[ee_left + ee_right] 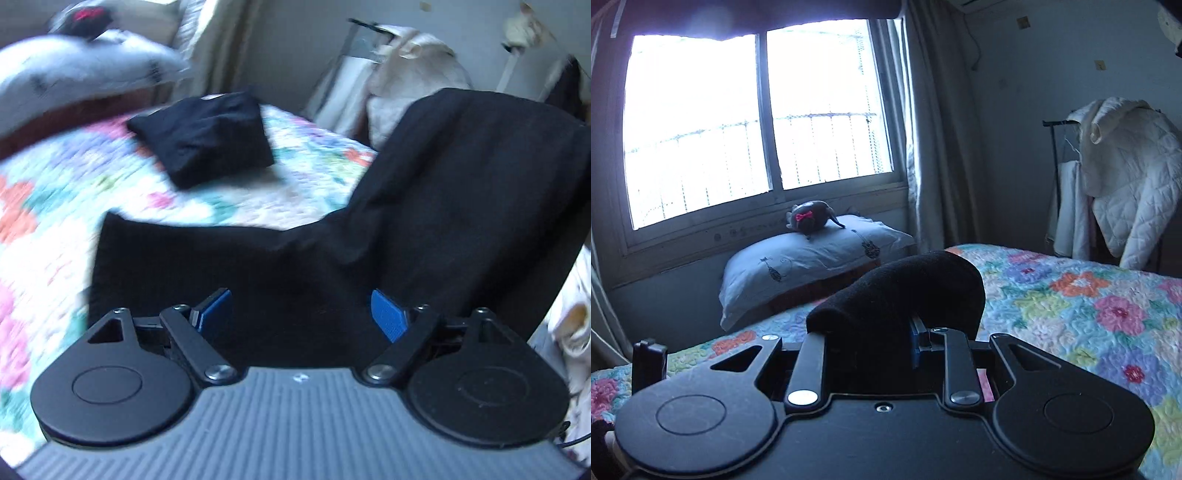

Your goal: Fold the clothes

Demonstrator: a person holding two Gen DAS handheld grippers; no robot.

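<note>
Left gripper (302, 309): jaws wide, black garment (424, 229) spread between and beyond them, ungripped.
Right gripper (882, 343): jaws clamped on bunched black garment (905, 288).
Folded black garment (207, 136): lying on floral quilt (66, 206).

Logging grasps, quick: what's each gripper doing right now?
Left gripper: open, black garment between its fingers, not clamped.
Right gripper: shut on black garment.

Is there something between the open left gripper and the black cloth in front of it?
Nothing visible. The left gripper is open and the black garment lies directly between and ahead of its blue pads, over the floral quilt. The folded black garment sits farther back, out of the path.
</note>
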